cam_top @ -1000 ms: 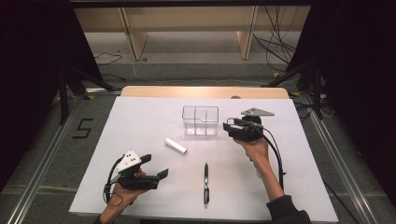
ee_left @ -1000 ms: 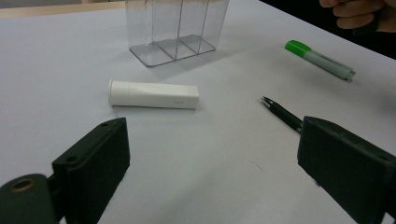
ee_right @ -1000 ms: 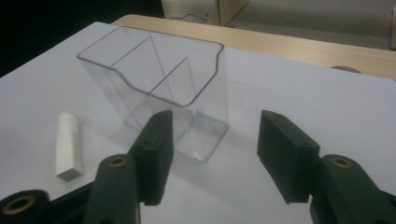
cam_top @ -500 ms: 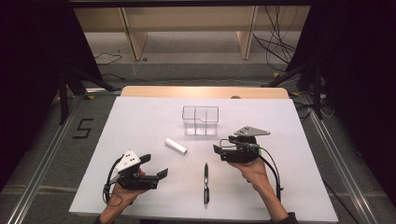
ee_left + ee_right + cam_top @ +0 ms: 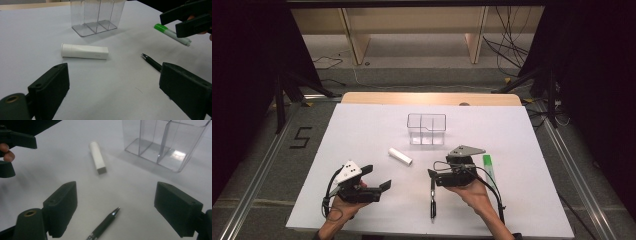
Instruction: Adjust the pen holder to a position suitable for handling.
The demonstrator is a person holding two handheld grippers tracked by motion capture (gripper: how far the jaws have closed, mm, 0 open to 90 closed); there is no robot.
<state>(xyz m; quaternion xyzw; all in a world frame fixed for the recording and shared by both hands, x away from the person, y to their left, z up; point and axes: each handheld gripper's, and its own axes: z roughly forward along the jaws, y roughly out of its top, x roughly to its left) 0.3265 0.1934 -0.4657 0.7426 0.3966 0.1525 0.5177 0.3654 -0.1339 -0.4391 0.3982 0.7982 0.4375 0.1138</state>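
Note:
A black pen (image 5: 432, 197) lies on the white table (image 5: 362, 135), pointing away from the person. My right gripper (image 5: 433, 177) hovers open over its tip, and the pen (image 5: 103, 226) runs between the spread jaws without touching them. My left gripper (image 5: 377, 178) rests open at the front left, holding nothing. A white tube (image 5: 400, 156) lies between the grippers and the clear divided organizer (image 5: 427, 129). A green-capped marker (image 5: 488, 167) lies just right of the right gripper. From the left gripper view I see the tube (image 5: 85, 51), the pen (image 5: 152, 62) and the marker (image 5: 172, 33).
The organizer (image 5: 165, 142) stands upright with nothing inside, behind the tube (image 5: 98, 160). A wooden strip (image 5: 432, 98) borders the table's far edge. Dark stands and cables sit on the floor beyond.
My right gripper has come back from beside the organizer toward the person and a little left, stopping over the pen's tip. The left gripper has stayed put.

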